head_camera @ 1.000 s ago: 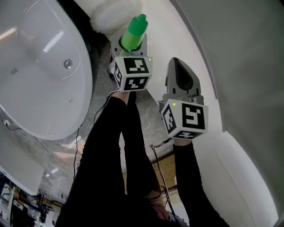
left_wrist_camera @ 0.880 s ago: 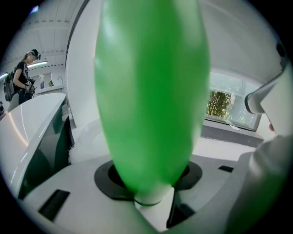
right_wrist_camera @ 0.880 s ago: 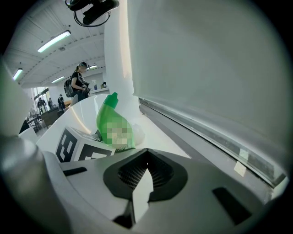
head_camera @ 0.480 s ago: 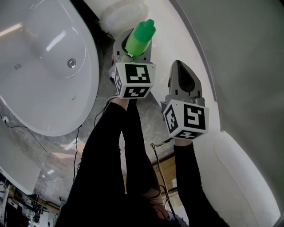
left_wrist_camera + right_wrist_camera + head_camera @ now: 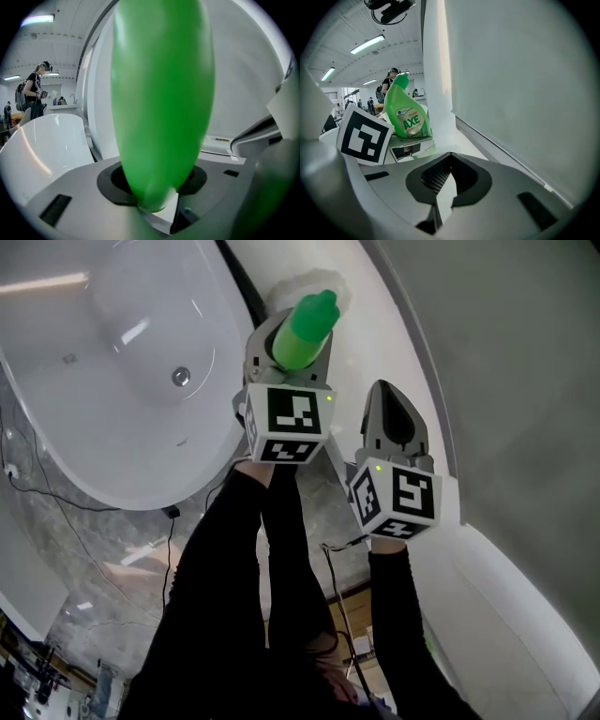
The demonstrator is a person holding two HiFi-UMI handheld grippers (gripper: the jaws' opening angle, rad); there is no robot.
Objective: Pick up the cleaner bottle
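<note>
The green cleaner bottle [image 5: 307,326] stands upright between the jaws of my left gripper [image 5: 296,345], which is shut on its lower body. In the left gripper view the bottle [image 5: 161,103] fills the middle, its base down in the jaws. From the right gripper view I see the bottle [image 5: 407,115] with its label, above the left gripper's marker cube [image 5: 363,136]. My right gripper [image 5: 392,411] hangs just right of the left one and a little nearer. Its jaws meet at the tips with nothing between them [image 5: 445,176].
A big white bathtub [image 5: 112,362] with a drain [image 5: 181,377] fills the left. A white curved ledge [image 5: 375,324] and a grey wall [image 5: 506,362] run along the right. Cables [image 5: 56,502] lie on the marbled floor. A person [image 5: 35,91] stands far off.
My left gripper has lifted the bottle higher, and the bathtub has slid rightwards in the head view. The right gripper has risen slightly beside it, still shut.
</note>
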